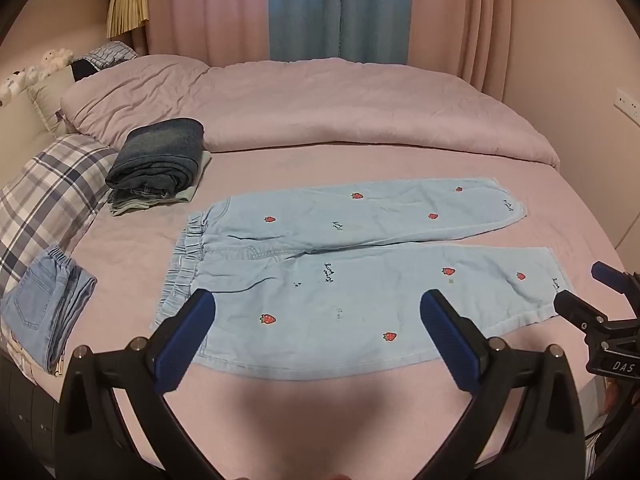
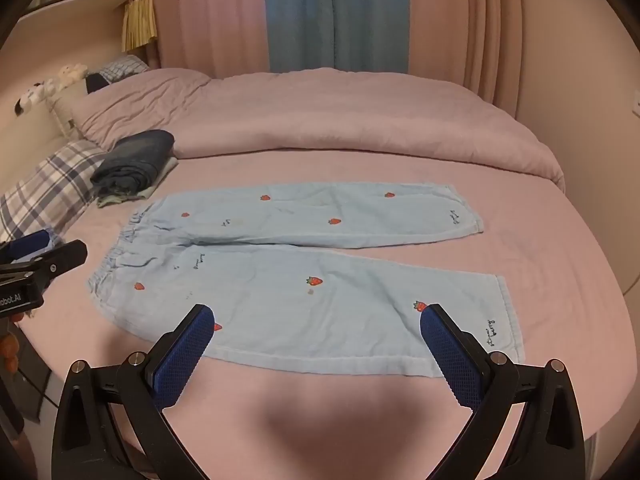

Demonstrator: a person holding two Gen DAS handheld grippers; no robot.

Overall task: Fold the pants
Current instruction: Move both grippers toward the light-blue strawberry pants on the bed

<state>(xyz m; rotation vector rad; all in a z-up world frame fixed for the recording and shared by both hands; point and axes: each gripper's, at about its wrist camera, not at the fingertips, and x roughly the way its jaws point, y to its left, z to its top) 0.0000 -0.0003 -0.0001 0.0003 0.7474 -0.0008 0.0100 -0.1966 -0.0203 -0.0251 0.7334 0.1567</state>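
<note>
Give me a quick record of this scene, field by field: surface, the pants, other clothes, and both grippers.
surface: bed with pink sheet
pants: light blue pants with strawberry print, spread flat, legs apart, waistband to the left, unfolded
folded stack: dark jeans on a pale garment, beyond the waistband
other clothes: light jeans, folded, at the left edge
pillow: plaid pillow, left side
left gripper: open, above the near leg, holding nothing
right gripper: open, above the near leg's hem end, holding nothing
</note>
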